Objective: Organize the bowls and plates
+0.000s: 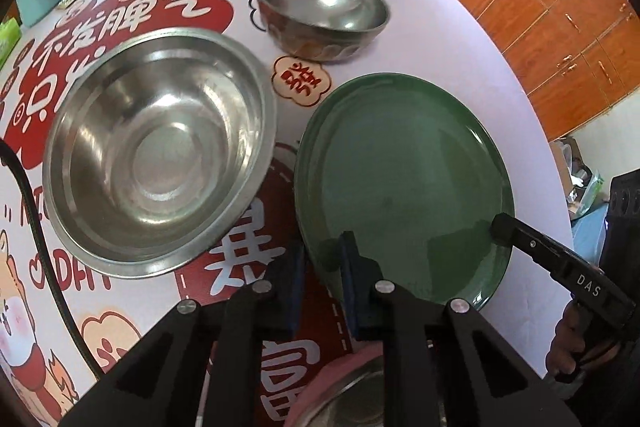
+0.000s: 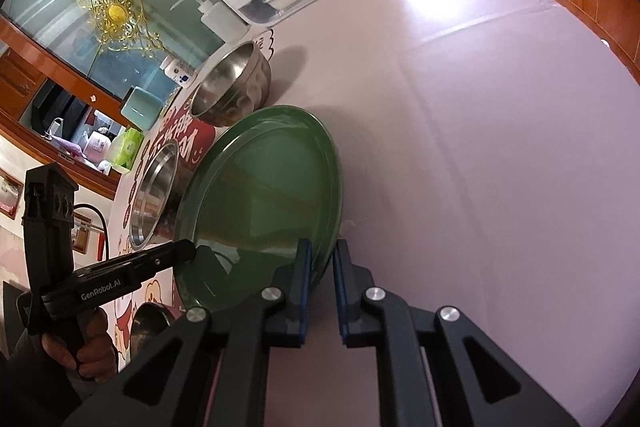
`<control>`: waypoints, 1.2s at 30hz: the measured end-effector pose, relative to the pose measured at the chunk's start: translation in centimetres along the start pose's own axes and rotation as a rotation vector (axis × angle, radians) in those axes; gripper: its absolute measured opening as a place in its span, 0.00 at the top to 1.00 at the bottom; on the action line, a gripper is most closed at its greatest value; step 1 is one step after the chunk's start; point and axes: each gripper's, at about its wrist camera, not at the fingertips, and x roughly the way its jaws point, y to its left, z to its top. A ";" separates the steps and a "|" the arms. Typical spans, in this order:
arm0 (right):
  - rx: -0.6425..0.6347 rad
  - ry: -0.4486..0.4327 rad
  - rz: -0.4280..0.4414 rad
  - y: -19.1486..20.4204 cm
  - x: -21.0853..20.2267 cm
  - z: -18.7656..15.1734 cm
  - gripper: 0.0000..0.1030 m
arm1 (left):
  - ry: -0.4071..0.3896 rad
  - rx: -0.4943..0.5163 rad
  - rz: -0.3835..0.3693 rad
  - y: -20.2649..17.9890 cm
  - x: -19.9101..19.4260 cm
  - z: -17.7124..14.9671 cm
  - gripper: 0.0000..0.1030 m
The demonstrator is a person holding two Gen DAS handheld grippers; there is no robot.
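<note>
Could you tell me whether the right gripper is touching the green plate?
Touching: in the right wrist view the right gripper has its jaws closed on the green plate, the rim pinched between them.

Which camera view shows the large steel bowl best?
The left wrist view: the large steel bowl appears whole from above, its inside empty. The right wrist view shows it only edge-on, partly hidden behind the green plate.

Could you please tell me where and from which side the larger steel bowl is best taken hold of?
Grip the large steel bowl by its flat rolled rim, one finger inside and one outside, coming from above on the near side. It sits upright and empty, and its curved wall offers no other hold.
</note>
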 end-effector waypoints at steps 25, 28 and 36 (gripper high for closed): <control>-0.093 -0.092 0.001 3.5 -4.0 -0.8 0.88 | -0.166 0.010 0.012 0.5 -5.7 -0.5 0.86; -0.110 -0.093 0.007 4.2 -4.4 -1.1 0.88 | -0.190 0.002 0.013 0.6 -6.8 -0.9 0.86; -0.160 -0.097 0.037 6.4 -5.4 -1.9 0.87 | -0.252 -0.033 0.018 1.6 -10.0 -2.5 0.86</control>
